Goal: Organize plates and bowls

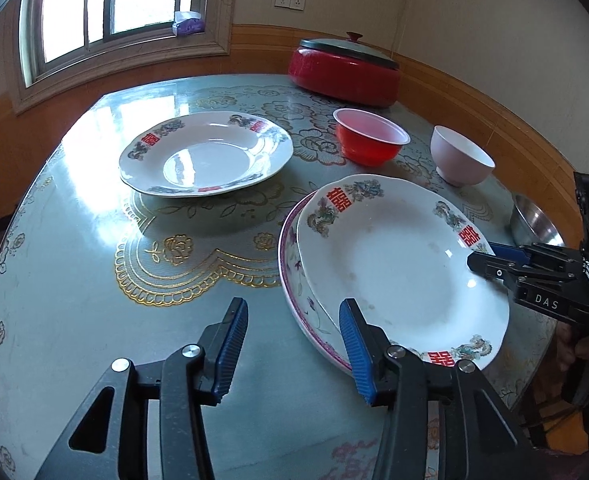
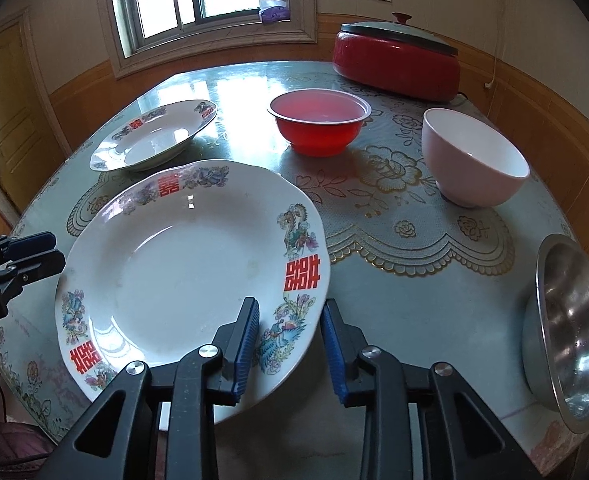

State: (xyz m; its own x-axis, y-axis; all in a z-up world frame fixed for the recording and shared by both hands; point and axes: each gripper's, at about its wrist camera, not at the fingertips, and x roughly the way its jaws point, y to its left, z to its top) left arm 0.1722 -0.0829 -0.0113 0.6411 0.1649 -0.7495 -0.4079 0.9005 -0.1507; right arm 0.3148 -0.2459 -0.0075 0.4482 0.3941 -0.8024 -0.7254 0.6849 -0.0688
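From your left wrist camera, your left gripper (image 1: 292, 344) stands spread wide and holds nothing, hovering above the table (image 1: 74, 280) at the near-left edge of the stack. That stack is a dragon-pattern plate (image 1: 398, 264) sitting skewed on a pink-rimmed plate (image 1: 294, 280). Your right gripper (image 1: 482, 258) comes in from the right, its fingers lying over and under the top plate's rim; whether they press it I cannot tell from here. A matching second plate (image 1: 206, 152) sits well apart, further back, with the red bowl (image 1: 370, 136) and white bowl (image 1: 460, 156) behind.

From your right wrist camera, the right gripper (image 2: 290, 350) has the rim between its fingers, yet a gap shows on the right-hand side, so the fingers are apart and not pinching. The steel bowl (image 2: 570, 344) is at the right edge.

The plate looks just about seated, off-centre. To finish well, draw straight back along the rim's plane (no upward flick, which could tip it), then nudge it square with your left gripper.
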